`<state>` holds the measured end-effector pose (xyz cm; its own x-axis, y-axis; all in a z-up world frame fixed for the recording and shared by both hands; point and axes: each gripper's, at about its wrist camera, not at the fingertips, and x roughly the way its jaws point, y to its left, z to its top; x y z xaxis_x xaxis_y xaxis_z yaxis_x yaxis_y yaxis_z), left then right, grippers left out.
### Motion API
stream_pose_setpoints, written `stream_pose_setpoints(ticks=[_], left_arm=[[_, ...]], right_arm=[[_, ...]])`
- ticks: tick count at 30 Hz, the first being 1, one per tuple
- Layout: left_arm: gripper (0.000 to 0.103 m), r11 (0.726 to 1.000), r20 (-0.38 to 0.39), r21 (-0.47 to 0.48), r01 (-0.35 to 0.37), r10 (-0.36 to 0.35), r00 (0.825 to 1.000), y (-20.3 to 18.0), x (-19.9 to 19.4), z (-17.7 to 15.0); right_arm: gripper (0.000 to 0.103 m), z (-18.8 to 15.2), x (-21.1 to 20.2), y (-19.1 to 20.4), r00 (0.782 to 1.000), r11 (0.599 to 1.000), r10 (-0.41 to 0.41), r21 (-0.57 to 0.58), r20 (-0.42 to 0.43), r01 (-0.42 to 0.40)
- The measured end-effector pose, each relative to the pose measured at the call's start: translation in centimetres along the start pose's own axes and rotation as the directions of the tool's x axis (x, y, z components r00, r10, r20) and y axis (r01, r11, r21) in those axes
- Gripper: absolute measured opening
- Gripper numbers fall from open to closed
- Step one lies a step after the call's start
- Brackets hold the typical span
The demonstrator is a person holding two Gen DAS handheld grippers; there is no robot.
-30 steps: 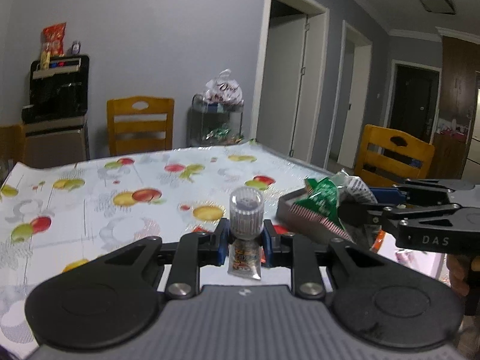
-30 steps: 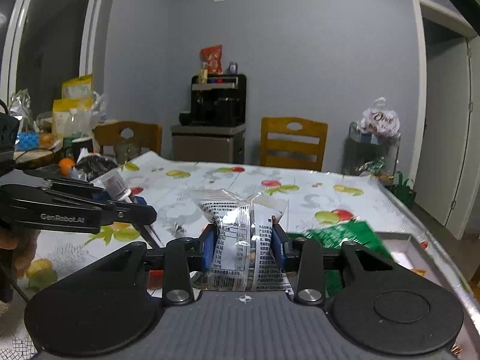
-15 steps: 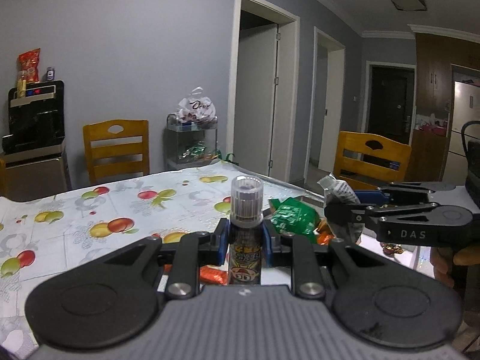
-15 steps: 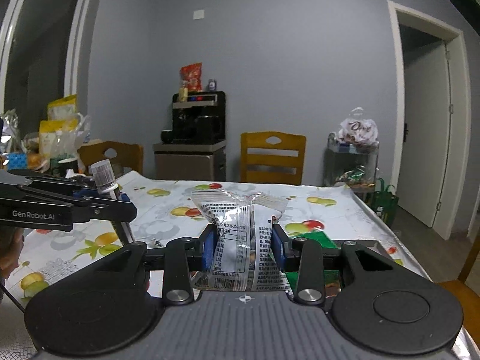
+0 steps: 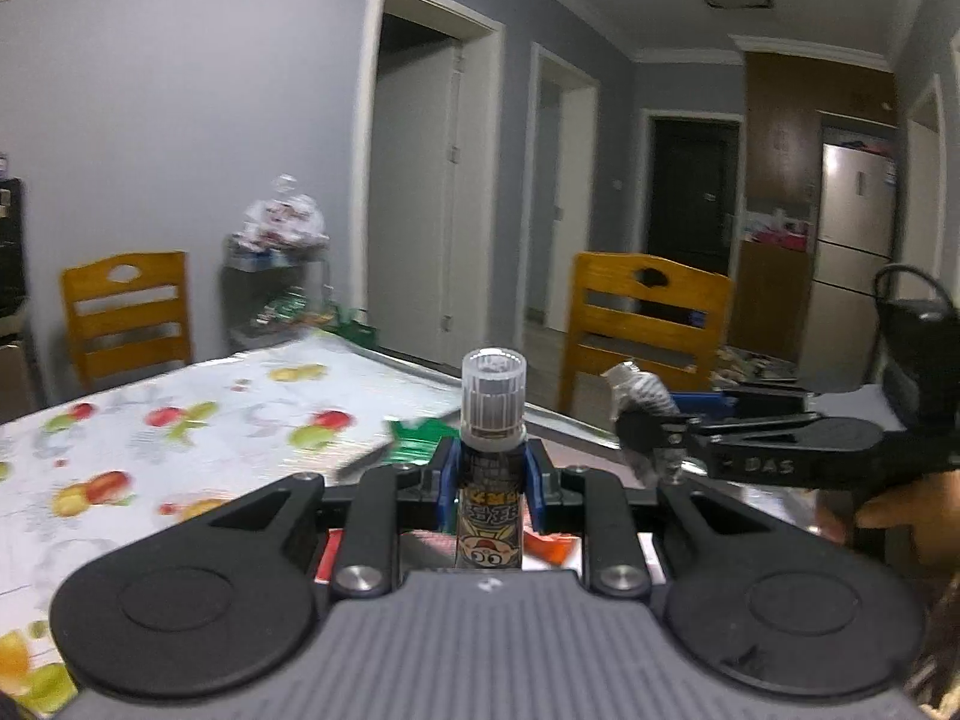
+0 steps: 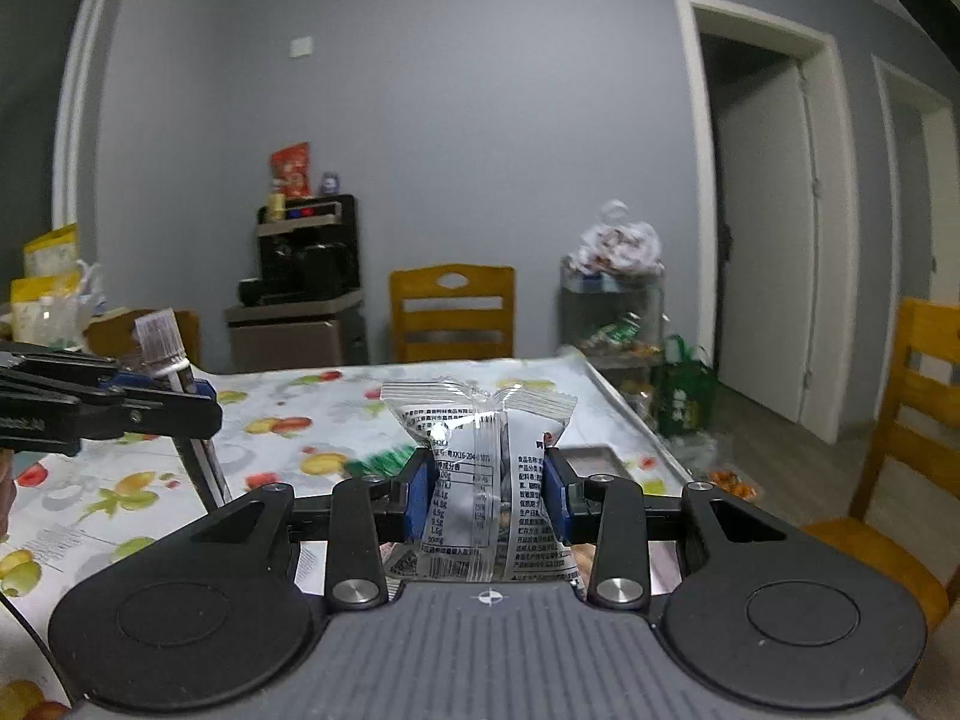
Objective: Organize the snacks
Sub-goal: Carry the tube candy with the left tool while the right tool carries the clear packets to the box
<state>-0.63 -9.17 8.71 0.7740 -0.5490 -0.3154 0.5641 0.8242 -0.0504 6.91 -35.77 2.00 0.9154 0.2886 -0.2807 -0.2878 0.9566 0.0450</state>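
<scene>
My left gripper (image 5: 491,483) is shut on a small dark snack tube with a clear ribbed cap (image 5: 492,402), held upright above the table. My right gripper (image 6: 487,495) is shut on a clear and white snack packet (image 6: 480,456) with printed text. The right gripper shows at the right of the left wrist view (image 5: 654,438) with its packet (image 5: 636,396). The left gripper shows at the left of the right wrist view (image 6: 198,408) with the tube (image 6: 165,345). A green snack bag (image 5: 420,441) lies below, also seen in the right wrist view (image 6: 381,459), beside a grey tray (image 6: 591,456).
The table (image 5: 180,438) has a fruit-print cloth. Wooden chairs (image 5: 648,318) stand at its far side and right side. A shelf with a plastic bag (image 6: 615,294) and a black dispenser (image 6: 306,270) stand by the grey wall. Snack bags (image 6: 48,276) sit at far left.
Both grippers have risen and turned to the right with their snacks still held. The tray and green bag have dropped lower in both views.
</scene>
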Motion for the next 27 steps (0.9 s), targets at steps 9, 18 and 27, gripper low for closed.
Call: stream_pose_setpoints(ticks=[9, 18, 27], left_arm=[[0.019, 0.991, -0.099, 0.073, 0.114, -0.107, 0.989, -5.9, 4.7, -0.3], [0.019, 0.988, -0.215, 0.083, 0.133, -0.112, 0.97, -7.7, 10.3, -1.5], [0.02, 0.987, -0.23, 0.088, 0.137, -0.114, 0.966, -7.6, 14.6, -1.3]], right_arm=[[0.039, -2.6, -0.2, -3.1, 0.998, 1.0, -0.015, -0.017, -0.066, 0.014], [0.039, -4.4, 1.2, -3.3, 0.989, 0.998, 0.013, -0.052, -0.15, -0.021], [0.039, -4.6, 2.5, -4.6, 0.987, 1.0, -0.004, -0.024, -0.161, 0.0]])
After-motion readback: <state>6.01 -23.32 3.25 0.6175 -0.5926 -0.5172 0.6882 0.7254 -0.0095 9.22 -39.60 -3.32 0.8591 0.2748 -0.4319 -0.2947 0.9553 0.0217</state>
